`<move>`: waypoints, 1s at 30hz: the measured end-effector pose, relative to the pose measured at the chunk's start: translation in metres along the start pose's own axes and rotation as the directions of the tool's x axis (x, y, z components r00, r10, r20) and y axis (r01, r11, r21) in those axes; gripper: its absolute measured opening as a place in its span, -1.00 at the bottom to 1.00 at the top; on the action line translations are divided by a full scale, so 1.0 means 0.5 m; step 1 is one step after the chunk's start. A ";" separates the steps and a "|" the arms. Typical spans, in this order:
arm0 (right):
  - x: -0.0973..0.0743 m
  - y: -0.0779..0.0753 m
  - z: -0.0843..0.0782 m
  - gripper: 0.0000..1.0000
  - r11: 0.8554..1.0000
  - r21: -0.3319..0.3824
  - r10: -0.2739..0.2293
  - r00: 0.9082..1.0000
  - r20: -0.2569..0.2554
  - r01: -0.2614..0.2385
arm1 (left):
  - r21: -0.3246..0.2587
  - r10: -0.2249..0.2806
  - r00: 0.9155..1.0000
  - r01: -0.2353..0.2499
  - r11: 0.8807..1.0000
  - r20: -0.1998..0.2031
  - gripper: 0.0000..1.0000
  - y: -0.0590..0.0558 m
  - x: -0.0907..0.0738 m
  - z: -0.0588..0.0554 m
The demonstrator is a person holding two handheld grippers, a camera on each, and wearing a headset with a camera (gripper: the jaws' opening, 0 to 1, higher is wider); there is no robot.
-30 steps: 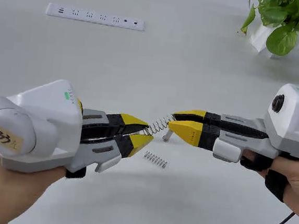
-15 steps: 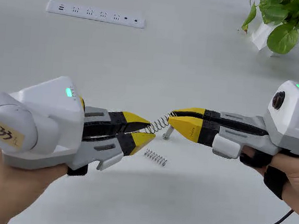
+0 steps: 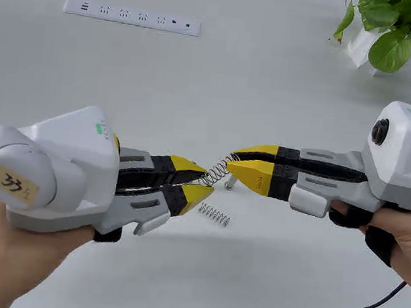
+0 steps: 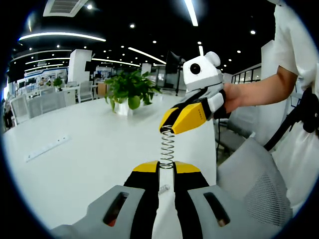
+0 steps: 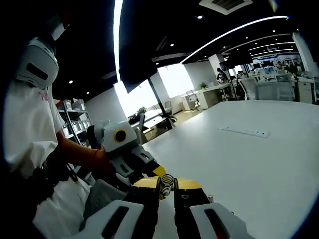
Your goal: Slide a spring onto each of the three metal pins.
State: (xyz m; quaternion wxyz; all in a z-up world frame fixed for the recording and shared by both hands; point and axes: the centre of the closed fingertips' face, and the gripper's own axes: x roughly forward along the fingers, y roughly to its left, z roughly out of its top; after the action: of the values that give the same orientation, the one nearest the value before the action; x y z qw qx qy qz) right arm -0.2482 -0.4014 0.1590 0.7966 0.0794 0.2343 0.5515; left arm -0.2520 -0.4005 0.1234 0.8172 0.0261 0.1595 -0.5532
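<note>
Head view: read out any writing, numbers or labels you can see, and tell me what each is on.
"33", then an unclear scrawl: handwritten on the yellow sticker on the rear of the left gripper.
The green mark on that gripper's housing: too small to read.
Markings on the power strip: too small to read.

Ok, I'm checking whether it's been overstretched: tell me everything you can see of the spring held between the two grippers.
The spring is a thin, bright metal-wire coil, open-wound, held in the air above the white table. It slants between the grippers: one end is pinched in the yellow tips of the right gripper, the other sits at the tips of the left gripper. Whether anything runs inside the coil cannot be told.
</note>
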 end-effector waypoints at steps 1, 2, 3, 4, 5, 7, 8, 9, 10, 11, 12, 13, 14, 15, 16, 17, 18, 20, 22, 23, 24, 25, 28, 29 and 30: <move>0.001 0.001 0.000 -0.87 1.000 -0.010 0.000 1.000 -0.006 0.000 | 0.000 -0.002 1.000 0.002 1.000 -0.001 -0.87 0.000 0.000 -0.001; 0.002 -0.002 -0.004 -0.87 1.000 -0.015 0.001 1.000 -0.012 -0.001 | 0.001 -0.003 1.000 0.003 1.000 -0.002 -0.87 -0.001 0.000 -0.001; 0.003 -0.001 -0.005 -0.87 1.000 -0.023 0.003 1.000 -0.019 -0.003 | 0.002 -0.004 1.000 0.004 1.000 -0.004 -0.87 -0.001 0.001 -0.002; 0.004 0.001 -0.004 -0.87 1.000 -0.028 0.003 1.000 -0.022 -0.004 | 0.002 -0.004 1.000 0.004 1.000 -0.004 -0.87 -0.001 0.001 -0.003; 0.004 0.002 -0.004 -0.87 0.999 -0.033 0.004 1.000 -0.026 -0.005 | 0.002 -0.006 1.000 0.006 1.000 -0.004 -0.87 -0.002 0.001 -0.003; 0.006 0.006 -0.004 -0.87 0.999 -0.045 0.005 0.999 -0.037 -0.007 | 0.004 -0.007 1.000 0.007 1.000 -0.005 -0.87 -0.003 0.001 -0.004; 0.006 0.005 -0.007 -0.87 0.998 -0.057 0.006 0.999 -0.045 -0.009 | 0.002 -0.010 1.000 0.010 1.000 -0.006 -0.87 -0.004 0.000 -0.004; 0.007 0.005 -0.007 -0.87 0.998 -0.065 0.007 0.999 -0.051 -0.011 | 0.003 -0.011 1.000 0.011 1.000 -0.006 -0.87 -0.004 0.001 -0.005; 0.008 0.008 -0.008 -0.87 0.997 -0.073 0.009 0.998 -0.059 -0.013 | 0.004 -0.011 1.000 0.012 1.000 -0.008 -0.87 -0.005 0.001 -0.005; 0.009 0.010 -0.009 -0.87 0.996 -0.083 0.009 0.998 -0.070 -0.015 | 0.007 -0.013 1.000 0.013 1.000 -0.011 -0.87 -0.005 0.001 -0.007; 0.010 0.012 -0.009 -0.87 0.996 -0.089 0.011 0.997 -0.075 -0.017 | 0.008 -0.013 1.000 0.013 1.000 -0.012 -0.87 -0.006 0.001 -0.008; 0.011 0.014 -0.008 -0.86 0.995 -0.098 0.012 0.997 -0.081 -0.020 | 0.007 -0.015 1.000 0.015 1.000 -0.012 -0.87 -0.006 0.001 -0.008; 0.011 0.016 -0.008 -0.86 0.995 -0.102 0.013 0.996 -0.085 -0.022 | 0.007 -0.016 1.000 0.016 1.000 -0.012 -0.87 -0.007 0.001 -0.008; 0.012 0.017 -0.008 -0.86 0.994 -0.109 0.014 0.996 -0.091 -0.024 | 0.008 -0.017 1.000 0.018 1.000 -0.013 -0.87 -0.008 0.001 -0.008; 0.012 0.018 -0.007 -0.86 0.993 -0.116 0.013 0.995 -0.097 -0.024 | 0.009 -0.019 1.000 0.019 1.000 -0.012 -0.87 -0.008 0.001 -0.008; 0.012 0.018 -0.008 -0.86 0.992 -0.123 0.012 0.995 -0.102 -0.025 | 0.008 -0.020 1.000 0.021 1.000 -0.012 -0.87 -0.009 0.002 -0.008; 0.012 0.020 -0.009 -0.86 0.991 -0.128 0.013 0.994 -0.111 -0.027 | 0.008 -0.022 1.000 0.022 1.000 -0.013 -0.87 -0.009 0.002 -0.009; 0.012 0.021 -0.009 -0.86 0.990 -0.140 0.013 0.992 -0.122 -0.030 | 0.008 -0.023 1.000 0.023 1.000 -0.014 -0.87 -0.009 0.002 -0.009; 0.012 0.021 -0.010 -0.86 0.989 -0.144 0.014 0.992 -0.129 -0.032 | 0.010 -0.026 1.000 0.026 1.000 -0.011 -0.87 -0.010 0.002 -0.008; 0.011 0.021 -0.010 -0.86 0.989 -0.144 0.016 0.991 -0.131 -0.035 | 0.009 -0.030 1.000 0.030 0.999 -0.007 -0.87 -0.011 0.002 -0.006; 0.010 0.018 -0.009 -0.86 0.989 -0.140 0.021 0.991 -0.129 -0.039 | 0.008 -0.033 0.999 0.033 0.999 -0.005 -0.87 -0.012 0.003 -0.005; 0.009 0.017 -0.009 -0.85 0.990 -0.137 0.022 0.991 -0.129 -0.040 | 0.008 -0.035 0.999 0.035 0.999 -0.004 -0.88 -0.013 0.003 -0.005; 0.010 0.021 -0.010 -0.81 0.989 -0.141 0.029 0.990 -0.140 -0.049 | 0.008 -0.038 0.999 0.038 0.999 0.002 -0.88 -0.013 0.004 -0.003; 0.009 0.022 -0.009 -0.79 0.989 -0.140 0.032 0.989 -0.142 -0.052 | 0.007 -0.039 0.999 0.039 0.999 0.004 -0.88 -0.013 0.004 -0.003; 0.009 0.023 -0.009 -0.78 0.988 -0.142 0.033 0.989 -0.145 -0.054 | 0.007 -0.041 0.999 0.041 0.999 0.006 -0.88 -0.013 0.004 -0.002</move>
State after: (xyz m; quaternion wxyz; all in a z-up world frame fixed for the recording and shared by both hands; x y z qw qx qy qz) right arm -0.2588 -0.3933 0.1583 0.7692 -0.0132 0.2480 0.5888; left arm -0.2576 -0.4049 0.1227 0.8061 0.0243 0.1557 -0.5704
